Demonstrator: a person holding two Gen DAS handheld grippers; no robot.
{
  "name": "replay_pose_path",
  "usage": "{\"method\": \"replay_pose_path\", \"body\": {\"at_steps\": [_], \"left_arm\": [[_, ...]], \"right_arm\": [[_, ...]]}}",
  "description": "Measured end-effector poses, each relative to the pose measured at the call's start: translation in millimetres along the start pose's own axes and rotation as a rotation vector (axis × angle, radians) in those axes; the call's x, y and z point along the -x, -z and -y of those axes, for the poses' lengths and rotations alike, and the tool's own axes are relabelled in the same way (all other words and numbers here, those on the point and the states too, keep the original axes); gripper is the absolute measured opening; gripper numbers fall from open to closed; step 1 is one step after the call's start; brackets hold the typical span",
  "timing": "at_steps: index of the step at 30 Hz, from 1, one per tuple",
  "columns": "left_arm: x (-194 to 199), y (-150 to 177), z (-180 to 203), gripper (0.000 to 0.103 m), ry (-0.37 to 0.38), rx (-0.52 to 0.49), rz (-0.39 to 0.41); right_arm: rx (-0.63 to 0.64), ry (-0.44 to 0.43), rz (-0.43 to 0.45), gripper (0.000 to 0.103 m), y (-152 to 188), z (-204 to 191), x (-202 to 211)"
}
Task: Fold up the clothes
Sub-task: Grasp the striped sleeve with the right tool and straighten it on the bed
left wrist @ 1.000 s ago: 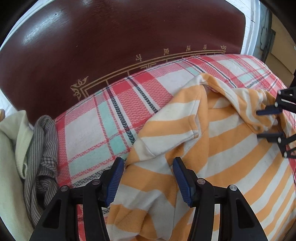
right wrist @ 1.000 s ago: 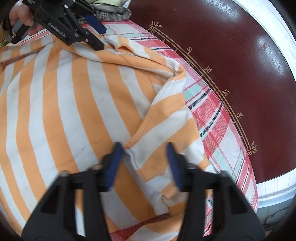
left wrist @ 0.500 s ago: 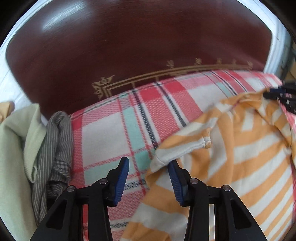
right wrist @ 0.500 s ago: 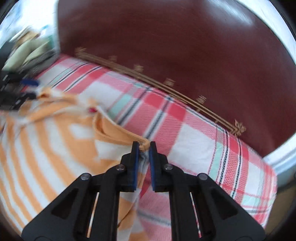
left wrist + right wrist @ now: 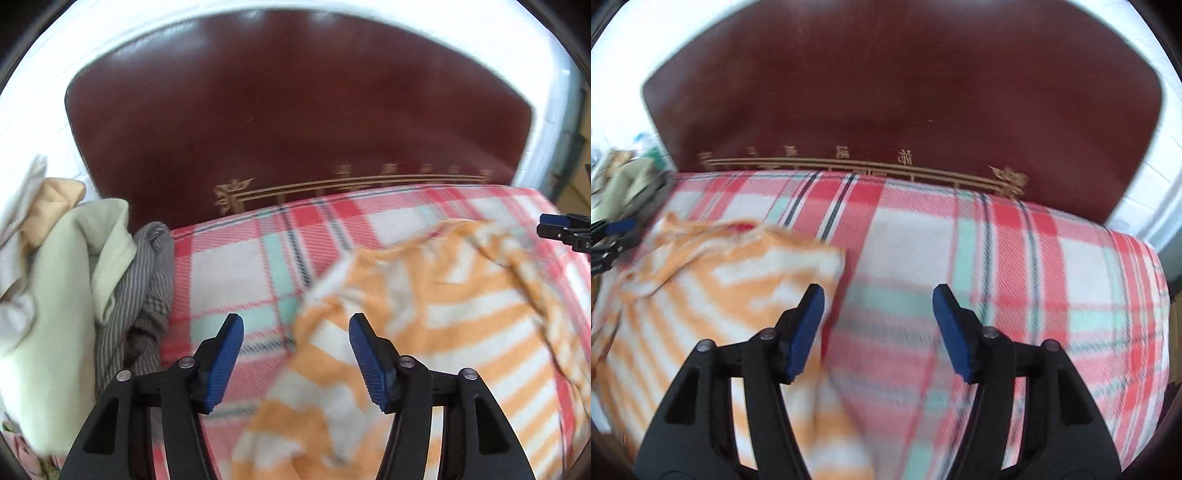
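Note:
An orange and white striped garment [image 5: 424, 314] lies spread on a red, white and teal plaid bed cover [image 5: 240, 266]. It also shows at the left of the right wrist view [image 5: 713, 280]. My left gripper [image 5: 295, 354] is open and empty above the garment's left edge. My right gripper [image 5: 879, 325] is open and empty above the plaid cover [image 5: 1015, 280], just right of the garment's edge. The right gripper's tips show at the far right of the left wrist view [image 5: 561, 232]. Both views are blurred.
A dark red headboard [image 5: 295, 122] with gold trim stands behind the bed. A pile of other clothes, pale green [image 5: 66, 277] and grey striped [image 5: 140, 295], lies at the left. White wall surrounds the headboard.
The right gripper, shut on the garment's edge half a second ago, has opened and let it go. The left gripper has opened wider. Both have pulled back.

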State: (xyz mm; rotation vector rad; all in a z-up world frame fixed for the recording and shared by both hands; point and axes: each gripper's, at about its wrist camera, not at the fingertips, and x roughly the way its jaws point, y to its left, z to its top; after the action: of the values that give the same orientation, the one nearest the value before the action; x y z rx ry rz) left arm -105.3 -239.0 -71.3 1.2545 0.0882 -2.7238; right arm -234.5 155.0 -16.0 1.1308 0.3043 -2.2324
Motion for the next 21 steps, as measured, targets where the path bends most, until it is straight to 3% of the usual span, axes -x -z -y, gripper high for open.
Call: {"method": "replay_pose_path", "body": {"at_steps": [7,13,21], "left_arm": [[43.1,55.9,61.3,0.066,0.213,-0.225,-0.024],[69.8,107.4,108.7,0.066,0.375,-0.261,-0.056],[89.0,156.6,131.2,0.066,0.424,-0.275,-0.100]], "right_arm": [[0.101,-0.020,-0.057,0.063,102.0,-39.9,63.2],[0.154,0.054,-0.088,0.063,184.1,-80.7,83.1],[0.033,0.060,-0.090,0.063,233.2,-83.1,85.4]]}}
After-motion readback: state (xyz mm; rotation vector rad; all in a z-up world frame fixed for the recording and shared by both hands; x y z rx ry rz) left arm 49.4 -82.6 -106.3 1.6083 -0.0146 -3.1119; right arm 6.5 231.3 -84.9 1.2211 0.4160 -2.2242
